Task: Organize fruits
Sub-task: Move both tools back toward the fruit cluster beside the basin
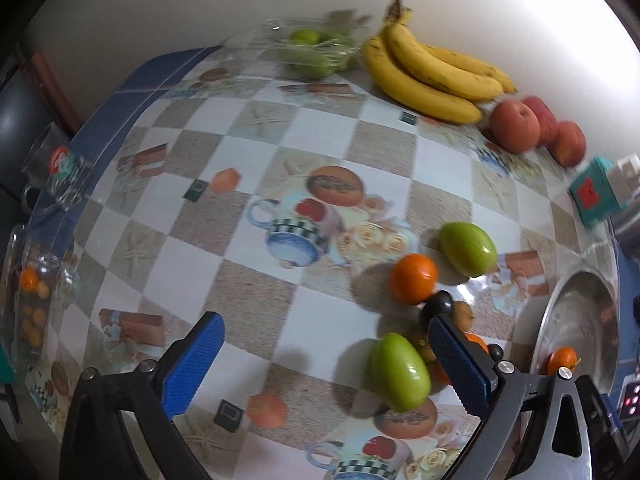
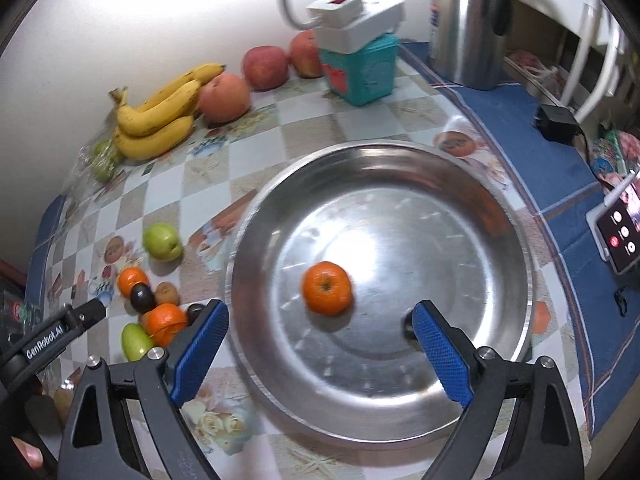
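Steel bowl [image 2: 516, 216] holds one tangerine [image 2: 327, 288]; both tongs, left [image 1: 326, 364] and right [image 2: 320, 356], gape empty, and crowded loose fruit near the green mango [image 1: 398, 372] risks being knocked rolling.

Hiding most of an orange [image 1: 474, 340] behind the left gripper's right finger [image 1: 460, 364]. Cutting off the steel bowl [image 1: 576, 320] at the tablecloth's right edge. Blurring the bag of green fruit [image 1: 316, 50] at the far edge, count unclear.
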The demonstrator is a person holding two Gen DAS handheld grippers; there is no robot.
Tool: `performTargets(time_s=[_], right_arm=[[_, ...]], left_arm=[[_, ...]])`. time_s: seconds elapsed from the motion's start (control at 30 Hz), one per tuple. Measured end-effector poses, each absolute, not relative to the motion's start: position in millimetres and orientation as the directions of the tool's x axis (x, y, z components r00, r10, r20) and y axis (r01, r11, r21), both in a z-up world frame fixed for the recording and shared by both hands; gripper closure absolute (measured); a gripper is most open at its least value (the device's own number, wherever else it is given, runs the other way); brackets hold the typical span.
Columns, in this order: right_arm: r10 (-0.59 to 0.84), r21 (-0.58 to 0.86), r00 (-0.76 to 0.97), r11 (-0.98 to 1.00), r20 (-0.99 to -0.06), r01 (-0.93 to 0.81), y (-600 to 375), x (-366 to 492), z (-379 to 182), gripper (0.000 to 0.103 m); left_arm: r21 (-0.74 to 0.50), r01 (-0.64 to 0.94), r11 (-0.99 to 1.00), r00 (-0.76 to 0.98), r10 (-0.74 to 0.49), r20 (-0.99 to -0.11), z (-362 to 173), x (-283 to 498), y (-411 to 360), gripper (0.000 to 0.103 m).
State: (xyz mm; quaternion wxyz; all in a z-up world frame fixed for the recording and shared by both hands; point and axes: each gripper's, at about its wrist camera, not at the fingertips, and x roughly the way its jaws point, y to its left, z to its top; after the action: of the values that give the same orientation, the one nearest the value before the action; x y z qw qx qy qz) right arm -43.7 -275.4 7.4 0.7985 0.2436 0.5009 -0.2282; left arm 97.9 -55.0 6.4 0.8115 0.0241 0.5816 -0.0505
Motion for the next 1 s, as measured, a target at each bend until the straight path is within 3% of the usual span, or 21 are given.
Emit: performTargets(time_s=[0.53, 1.0], right_arm=[[-0.017, 0.171, 0.395, 0.883, -0.919, 0.437, -199.5, -2.4, 6.0, 0.010], [-0.040, 0.146, 0.365, 0.872, -0.930, 0.468, -205.2, -1.7, 1.6, 0.010]], left_arm=[[-0.067, 0.015, 0.998, 0.320, -0.068, -0.945, 6.8, 100.3, -12.6, 0.000], [-0.148, 0.073, 0.986, 0.221, -0.161, -0.962, -12.1, 98.1, -36.5, 0.002]])
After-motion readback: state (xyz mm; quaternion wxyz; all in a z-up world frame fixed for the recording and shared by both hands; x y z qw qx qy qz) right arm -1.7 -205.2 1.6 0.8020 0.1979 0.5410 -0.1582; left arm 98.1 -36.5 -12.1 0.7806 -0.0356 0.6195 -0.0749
